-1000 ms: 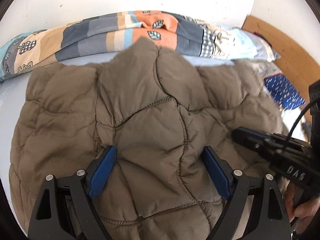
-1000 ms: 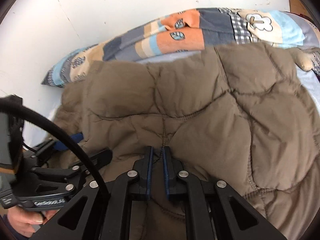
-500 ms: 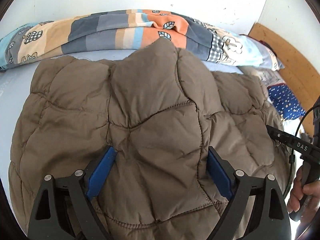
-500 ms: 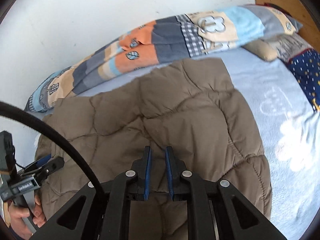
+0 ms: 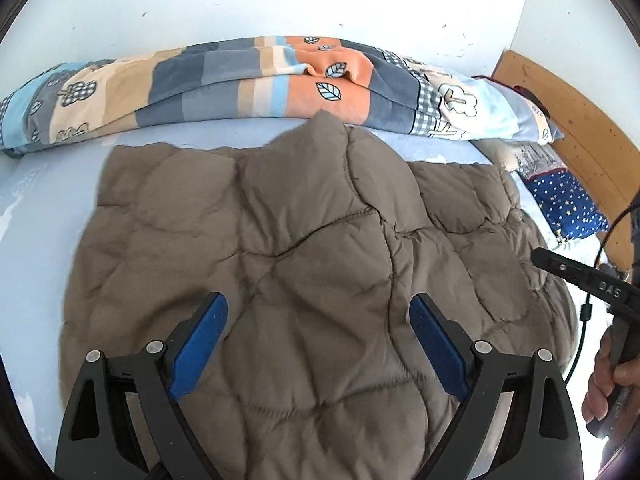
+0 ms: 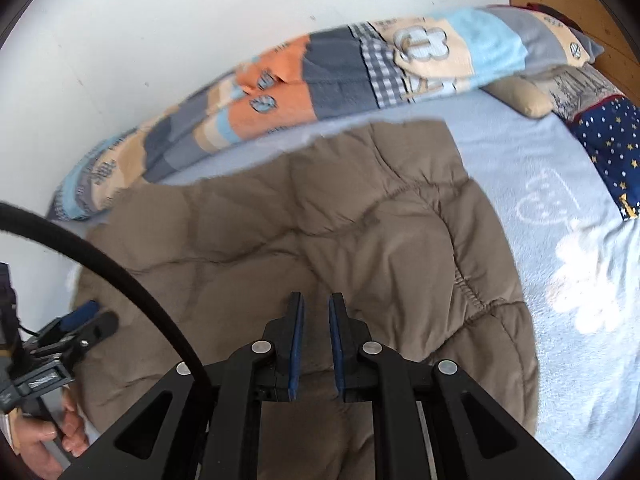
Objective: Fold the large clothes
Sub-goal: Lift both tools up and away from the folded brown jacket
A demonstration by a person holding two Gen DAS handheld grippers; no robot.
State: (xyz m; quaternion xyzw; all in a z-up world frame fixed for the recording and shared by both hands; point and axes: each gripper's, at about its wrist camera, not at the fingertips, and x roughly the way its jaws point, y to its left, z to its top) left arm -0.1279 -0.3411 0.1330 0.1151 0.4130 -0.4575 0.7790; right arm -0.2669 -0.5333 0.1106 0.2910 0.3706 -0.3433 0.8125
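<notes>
A brown quilted padded garment point(image 5: 304, 248) lies spread on a pale blue bed sheet point(image 5: 36, 184); it also shows in the right wrist view point(image 6: 320, 240). My left gripper point(image 5: 318, 316) is wide open above its near part, holding nothing. My right gripper point(image 6: 316, 312) hovers above the garment's near edge with its jaws a narrow gap apart and nothing between them. Each gripper shows at the edge of the other's view: the right one point(image 5: 584, 284), the left one point(image 6: 80, 320).
A patchwork blanket roll point(image 5: 280, 80) lies along the white wall behind the garment. A navy starred cushion point(image 6: 612, 148) and a beige pillow point(image 6: 520, 96) sit at the right by a wooden headboard point(image 5: 560, 120). Bare sheet point(image 6: 560, 240) lies right of the garment.
Both grippers have pulled back and up from the garment. The right gripper's jaws have parted slightly. The garment now lies flatter, with more sheet showing around it.
</notes>
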